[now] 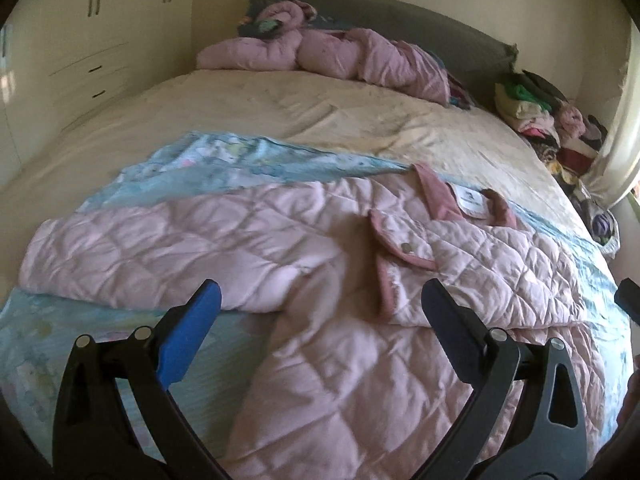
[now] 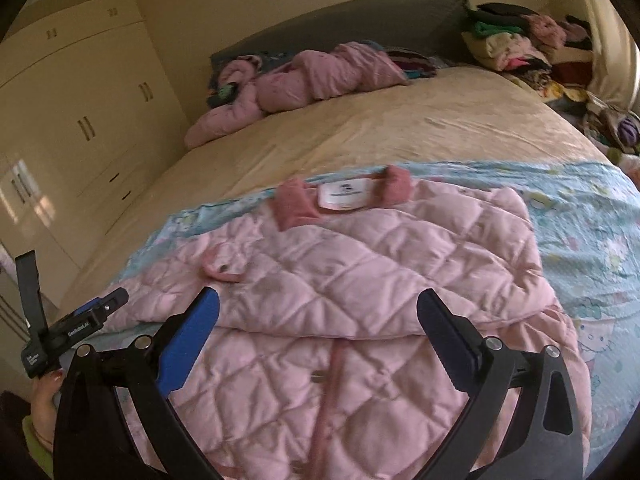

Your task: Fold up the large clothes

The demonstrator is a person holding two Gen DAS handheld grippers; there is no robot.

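Both tools, left (image 1: 320,312) and right (image 2: 318,316), hang wide open and empty over the jacket (image 2: 360,272), sides folded in, bottom at 6 o'clock left to fold.

Bare bedspread (image 1: 248,108) beyond jacket (image 1: 280,240); clothes pile (image 1: 536,120) blocks headboard corner

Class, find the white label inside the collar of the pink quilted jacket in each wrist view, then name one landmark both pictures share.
Left wrist view: the white label sits right of centre, between the darker pink collar flaps.
Right wrist view: the white label sits just above centre, at the jacket's far edge.
Shared landmark: the grey headboard behind the bed.
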